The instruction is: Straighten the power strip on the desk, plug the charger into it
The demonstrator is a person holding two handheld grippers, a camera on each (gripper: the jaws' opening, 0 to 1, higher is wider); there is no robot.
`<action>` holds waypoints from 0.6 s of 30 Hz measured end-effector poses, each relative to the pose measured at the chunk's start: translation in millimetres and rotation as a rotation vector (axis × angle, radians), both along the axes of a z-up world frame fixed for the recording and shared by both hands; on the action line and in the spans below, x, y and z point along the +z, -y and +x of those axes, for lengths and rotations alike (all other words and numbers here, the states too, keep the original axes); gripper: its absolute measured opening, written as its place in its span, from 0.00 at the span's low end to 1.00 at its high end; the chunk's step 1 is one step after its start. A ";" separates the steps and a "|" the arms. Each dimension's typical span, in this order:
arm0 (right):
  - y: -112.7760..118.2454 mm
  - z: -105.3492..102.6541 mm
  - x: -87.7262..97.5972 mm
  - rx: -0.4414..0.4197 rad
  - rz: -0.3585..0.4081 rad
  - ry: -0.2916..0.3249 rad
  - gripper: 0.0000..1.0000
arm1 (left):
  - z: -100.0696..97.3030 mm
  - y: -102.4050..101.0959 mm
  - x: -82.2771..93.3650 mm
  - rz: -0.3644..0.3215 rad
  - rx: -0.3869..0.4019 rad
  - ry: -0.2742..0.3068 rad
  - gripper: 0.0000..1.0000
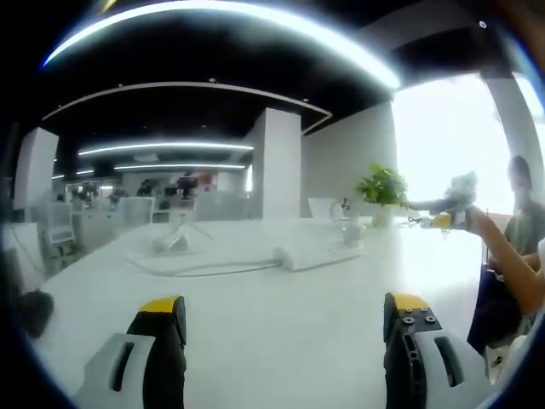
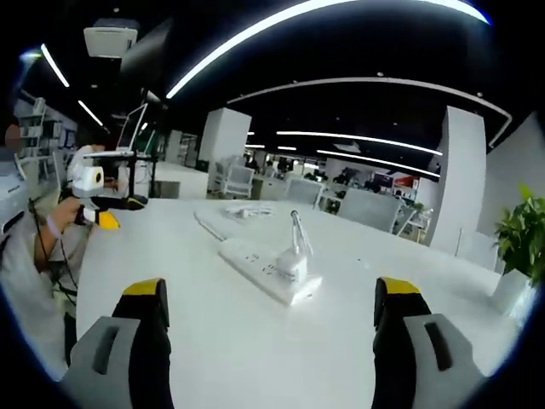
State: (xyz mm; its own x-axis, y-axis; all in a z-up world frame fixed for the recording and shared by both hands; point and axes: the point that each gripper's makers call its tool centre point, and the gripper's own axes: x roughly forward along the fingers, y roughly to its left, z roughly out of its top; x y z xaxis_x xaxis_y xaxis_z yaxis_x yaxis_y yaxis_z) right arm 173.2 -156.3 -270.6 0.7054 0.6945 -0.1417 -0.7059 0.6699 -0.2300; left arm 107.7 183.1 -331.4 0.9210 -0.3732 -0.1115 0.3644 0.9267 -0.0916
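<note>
A white power strip (image 2: 260, 266) lies slantwise on the white desk (image 2: 170, 256), well ahead of my right gripper (image 2: 268, 294), which is open and holds nothing. A white charger block (image 2: 292, 264) stands on the strip's near end, seemingly seated in a socket, and its cable (image 2: 298, 230) rises from it. In the left gripper view the strip (image 1: 319, 253) lies across the middle of the desk, with its cord (image 1: 196, 269) looping off to the left. My left gripper (image 1: 283, 307) is open and empty, some way short of the strip.
A person sits at the desk's edge holding both grippers; the other gripper shows at each view's side (image 1: 451, 209) (image 2: 94, 200). Small white items (image 1: 170, 243) (image 2: 243, 209) lie beyond the strip. A potted plant (image 1: 383, 187) stands at the far end. Office chairs and a pillar stand behind.
</note>
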 end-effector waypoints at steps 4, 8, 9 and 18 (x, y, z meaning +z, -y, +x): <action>4.6 -5.2 -1.6 -0.009 0.015 0.001 1.00 | -0.1 0.7 -0.2 0.000 -0.001 0.000 0.99; 9.9 -9.4 -5.4 -0.026 0.025 -0.006 1.00 | -0.2 0.5 -0.3 -0.001 0.000 0.001 0.99; 10.3 -10.4 -6.3 -0.029 0.030 -0.007 1.00 | -0.1 0.6 -0.3 -0.002 -0.001 0.001 0.99; 13.5 -17.0 -9.3 -0.057 0.071 0.001 1.00 | -0.2 -1.0 -1.3 -0.006 0.003 0.000 0.99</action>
State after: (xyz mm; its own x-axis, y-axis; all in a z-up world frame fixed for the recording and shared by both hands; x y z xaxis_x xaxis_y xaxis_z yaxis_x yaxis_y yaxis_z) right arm 156.2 -169.8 -279.9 0.7443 0.6614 -0.0926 -0.6657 0.7237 -0.1816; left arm 107.5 184.1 -332.7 0.9220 -0.3714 -0.1096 0.3620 0.9271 -0.0968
